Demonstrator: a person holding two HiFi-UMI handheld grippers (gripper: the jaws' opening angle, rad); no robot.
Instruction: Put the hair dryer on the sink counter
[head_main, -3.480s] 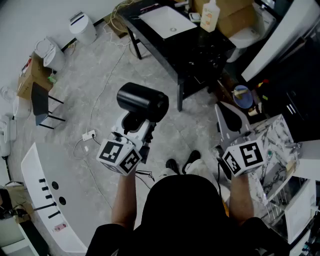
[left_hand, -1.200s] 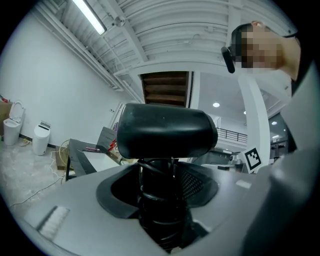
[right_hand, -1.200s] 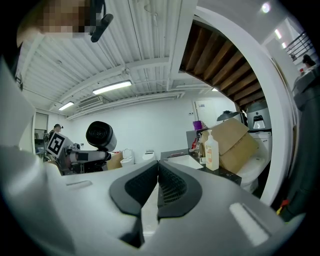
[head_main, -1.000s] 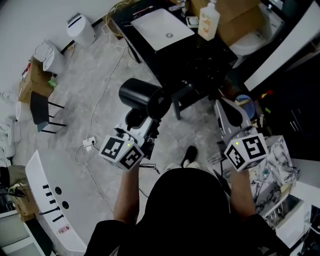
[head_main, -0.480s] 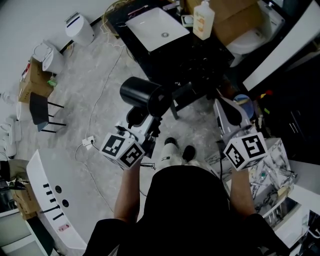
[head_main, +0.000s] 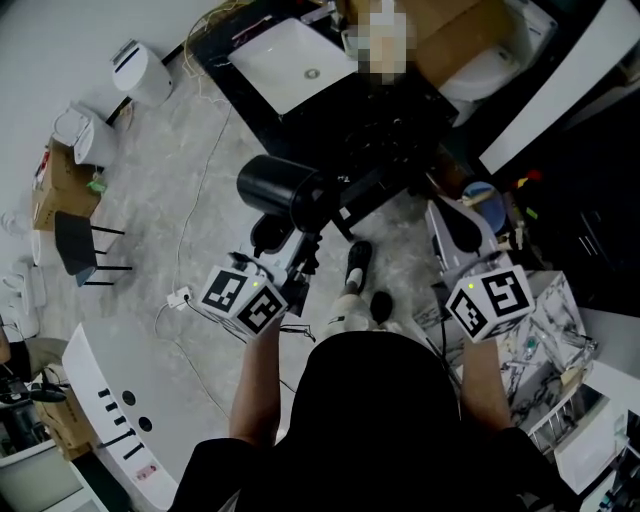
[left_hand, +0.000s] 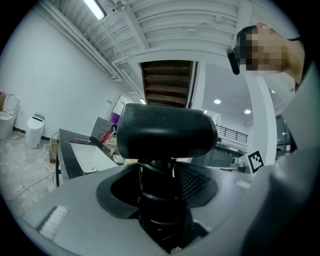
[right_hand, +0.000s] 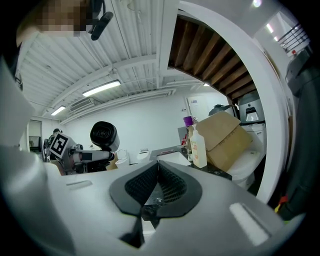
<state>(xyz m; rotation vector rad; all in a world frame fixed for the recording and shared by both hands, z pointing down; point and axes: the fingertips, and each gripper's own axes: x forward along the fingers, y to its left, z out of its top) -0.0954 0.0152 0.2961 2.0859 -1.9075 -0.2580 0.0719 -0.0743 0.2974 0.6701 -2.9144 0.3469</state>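
- The hair dryer (head_main: 283, 190) is held left of the middle, in the air, just below the sink counter (head_main: 405, 115).
- It is gripped by its thin handle, likely because that part fits the left gripper (head_main: 280, 240) best.
- Those jaws are spread wide and pressed on the handle.
- The counter, at the upper middle, is not yet reached.
- The right gripper (head_main: 448, 222), at the right, is closed on nothing, probably kept free.

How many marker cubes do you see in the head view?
2. One cube is on the left gripper, which holds the hair dryer; the other is on the right gripper, at the picture's right. None seems hidden.
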